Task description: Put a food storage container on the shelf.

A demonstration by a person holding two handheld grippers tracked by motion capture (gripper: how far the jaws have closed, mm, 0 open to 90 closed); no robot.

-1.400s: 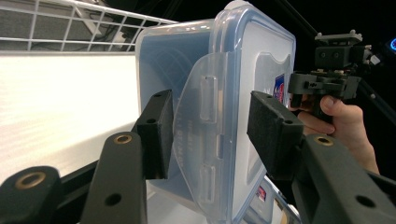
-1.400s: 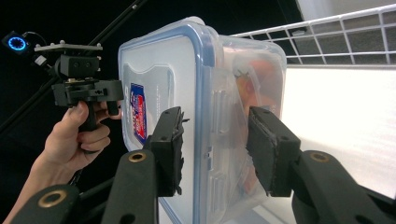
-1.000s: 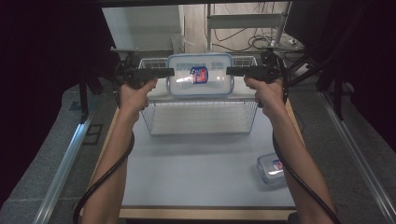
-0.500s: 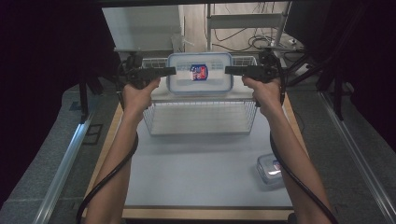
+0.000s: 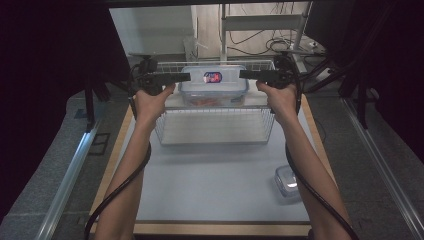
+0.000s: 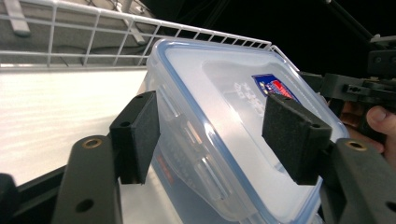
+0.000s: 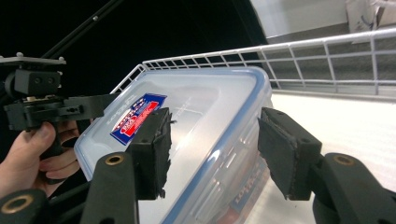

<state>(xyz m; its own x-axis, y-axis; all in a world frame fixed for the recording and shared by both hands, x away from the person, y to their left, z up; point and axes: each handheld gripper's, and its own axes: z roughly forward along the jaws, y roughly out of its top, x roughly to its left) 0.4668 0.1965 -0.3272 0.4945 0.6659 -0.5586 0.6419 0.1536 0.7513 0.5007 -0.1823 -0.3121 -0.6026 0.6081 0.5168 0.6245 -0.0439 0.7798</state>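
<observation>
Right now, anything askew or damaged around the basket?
Nothing looks damaged or spilled. The clear plastic lidded container with the blue seal sits in the white wire basket, lid on. Both tongs, left and right, are open at its ends. A small clear container lies apart on the table.

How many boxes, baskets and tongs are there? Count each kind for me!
Clear plastic boxes: 2, a big box and a small box
Wire basket: 1
Tongs: 2, left tongs and right tongs
Total: 5
</observation>
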